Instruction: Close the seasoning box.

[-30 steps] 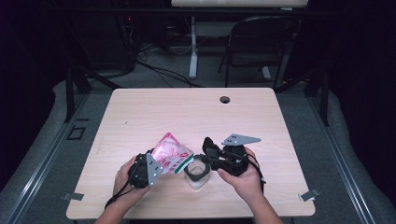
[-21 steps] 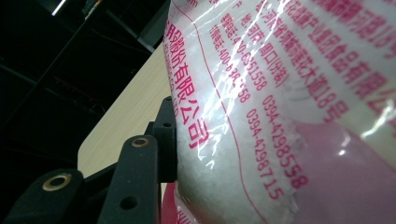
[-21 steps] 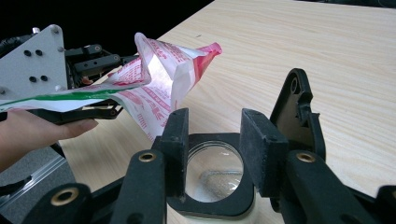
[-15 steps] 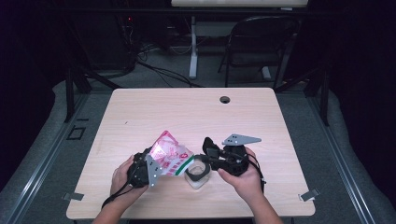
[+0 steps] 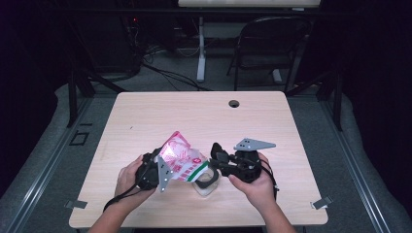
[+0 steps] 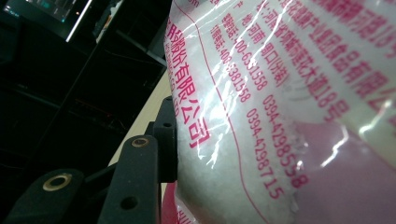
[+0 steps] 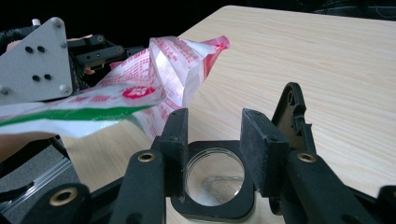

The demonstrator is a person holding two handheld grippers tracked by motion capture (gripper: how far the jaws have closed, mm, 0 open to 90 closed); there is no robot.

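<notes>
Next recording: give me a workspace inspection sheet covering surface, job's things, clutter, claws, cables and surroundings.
Surface: light wooden table, with a round grommet hole near the far edge.
Job's things: pink and white printed bag holding white grains, tipped toward a clear jar with a black rim; a little white powder lies in the jar.
Clutter: nothing seen.
Claws: left claw is shut on the bag; right claw grips the jar's rim, pads on either side.
Cables: a black cable trails from each claw past the wrists; more cables on the floor behind the table.
Surroundings: dark room, folding chair and a table leg beyond the far edge.
</notes>
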